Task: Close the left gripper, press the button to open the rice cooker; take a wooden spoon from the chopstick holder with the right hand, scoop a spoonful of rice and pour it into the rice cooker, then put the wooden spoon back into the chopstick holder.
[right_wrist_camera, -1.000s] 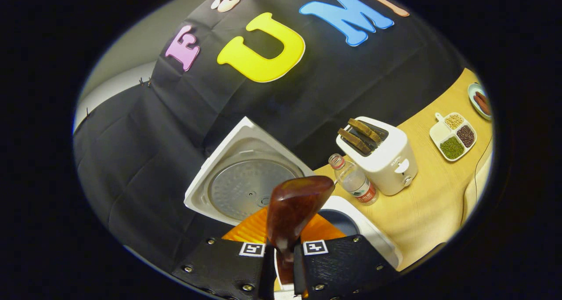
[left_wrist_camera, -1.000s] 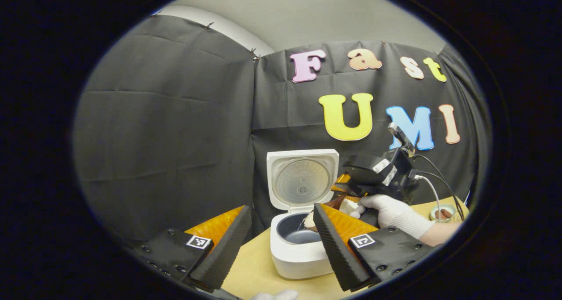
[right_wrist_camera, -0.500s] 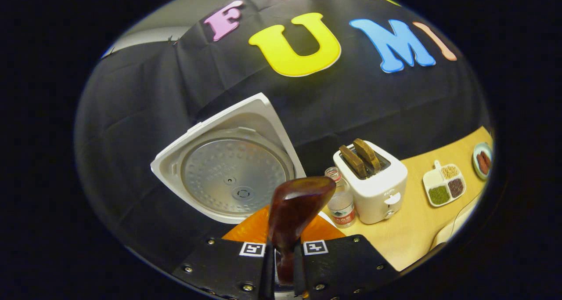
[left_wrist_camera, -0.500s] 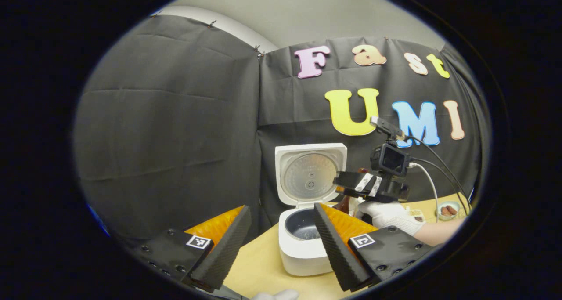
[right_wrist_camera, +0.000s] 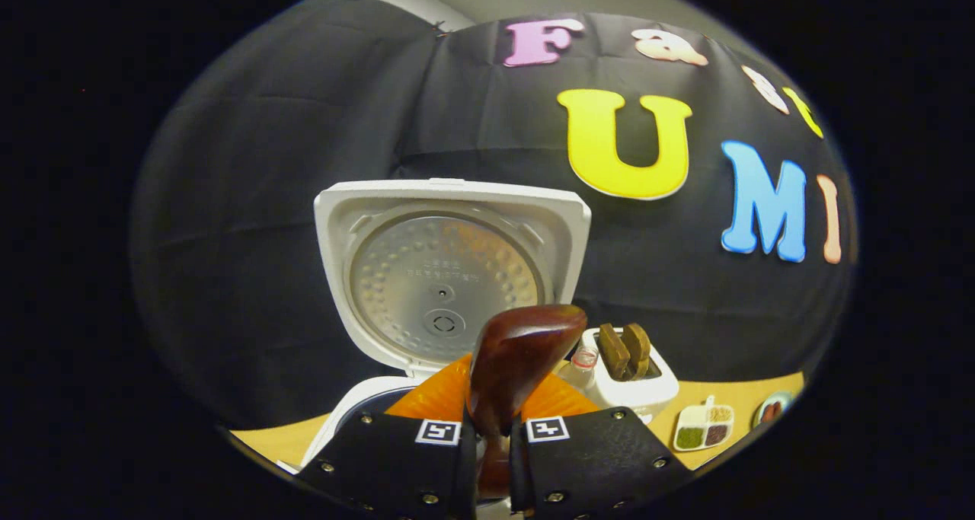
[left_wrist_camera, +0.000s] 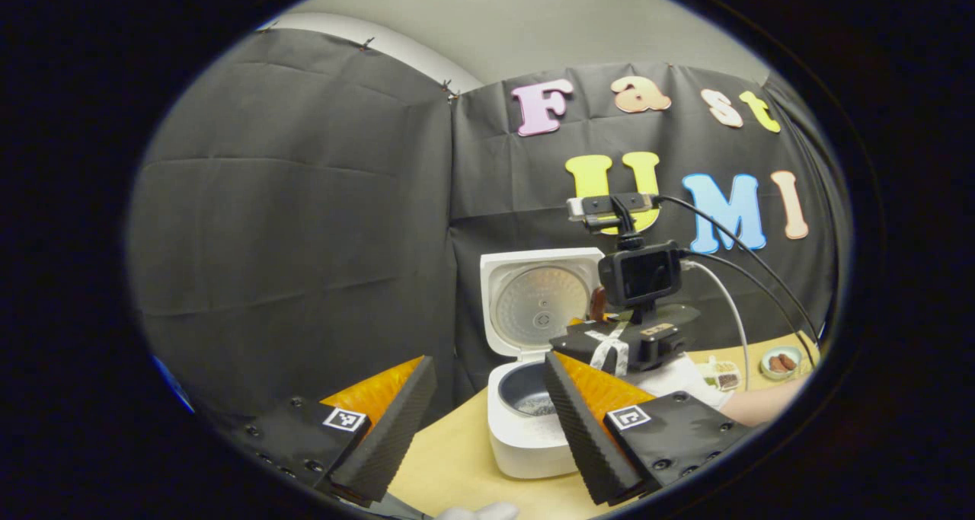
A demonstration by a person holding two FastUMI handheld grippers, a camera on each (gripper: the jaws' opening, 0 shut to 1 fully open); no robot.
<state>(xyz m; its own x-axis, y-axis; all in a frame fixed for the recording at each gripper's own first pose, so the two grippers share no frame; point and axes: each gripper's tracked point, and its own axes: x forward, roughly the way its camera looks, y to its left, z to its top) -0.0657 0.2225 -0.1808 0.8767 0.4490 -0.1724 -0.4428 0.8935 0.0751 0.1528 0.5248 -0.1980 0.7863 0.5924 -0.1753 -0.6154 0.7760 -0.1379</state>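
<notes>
The white rice cooker (left_wrist_camera: 529, 448) stands on the table with its lid (left_wrist_camera: 537, 303) up, and a little rice lies in its dark pot (left_wrist_camera: 533, 404). My left gripper (left_wrist_camera: 487, 364) is open, held low in front of the cooker with nothing between its fingers. A gloved hand (left_wrist_camera: 674, 375) holds my right gripper (left_wrist_camera: 586, 341) level, just right of the pot and above its rim. That right gripper (right_wrist_camera: 503, 387) is shut on the handle of the dark wooden spoon (right_wrist_camera: 518, 352). The spoon's bowl points up toward the open lid (right_wrist_camera: 449, 276), and I see no rice on it.
A white toaster (right_wrist_camera: 628, 379) with two brown slices stands right of the cooker, with a small water bottle (right_wrist_camera: 583, 358) beside it. Farther right on the wooden table (right_wrist_camera: 743, 402) lie a divided dish of grains (right_wrist_camera: 704, 432) and a small dish (right_wrist_camera: 769, 412).
The right gripper has turned back from its tilt over the pot to level and risen a little. The spoon came upright with it, and rice now lies in the pot.
</notes>
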